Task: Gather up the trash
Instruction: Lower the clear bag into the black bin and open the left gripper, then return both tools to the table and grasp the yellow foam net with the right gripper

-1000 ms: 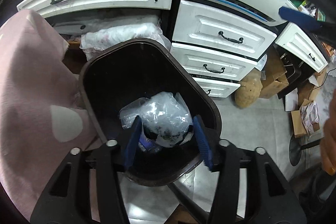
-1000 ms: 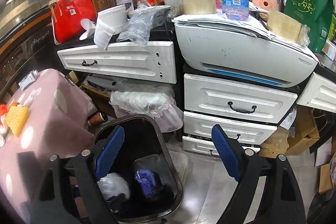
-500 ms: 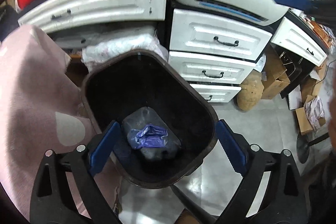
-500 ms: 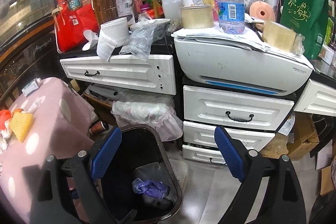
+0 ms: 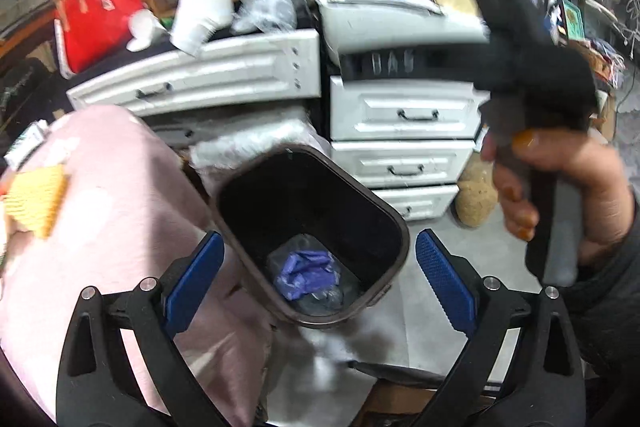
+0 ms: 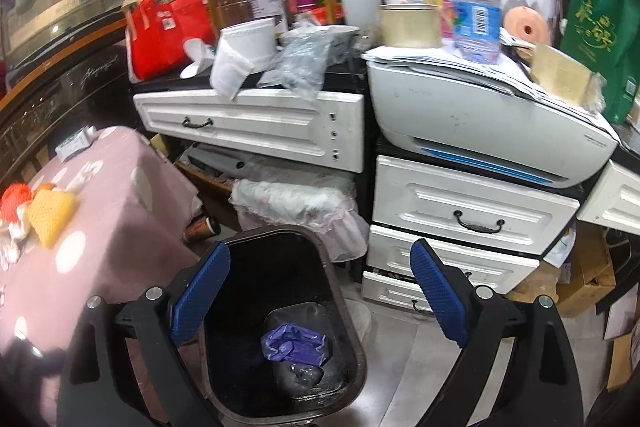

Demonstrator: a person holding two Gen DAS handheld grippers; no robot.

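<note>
1. Progress: a clear plastic bag (image 5: pixel 320 297) and a crumpled purple wrapper (image 5: pixel 306 273) lie at the bottom of the dark bin (image 5: pixel 394 227), just below and ahead of the left gripper (image 5: pixel 316 281). That drop looks finished.
2. Left gripper: its jaws stand wide apart with nothing between them. They have just been opening.
3. Right gripper (image 6: pixel 320 293): its jaws are also apart and empty, with the bin below and slightly to their left. They too have just been widening a little.
4. Left to do, by my judgement: more litter waits ahead, such as the crumpled bag (image 6: pixel 304 61) and white cups (image 6: pixel 240 57) on the drawer unit (image 6: pixel 256 125) beyond the bin.
5. Change since 1 second ago: the left jaws then squeezed the clear bag inside the bin; now the bag lies loose and the bin sits farther below the gripper.
</note>
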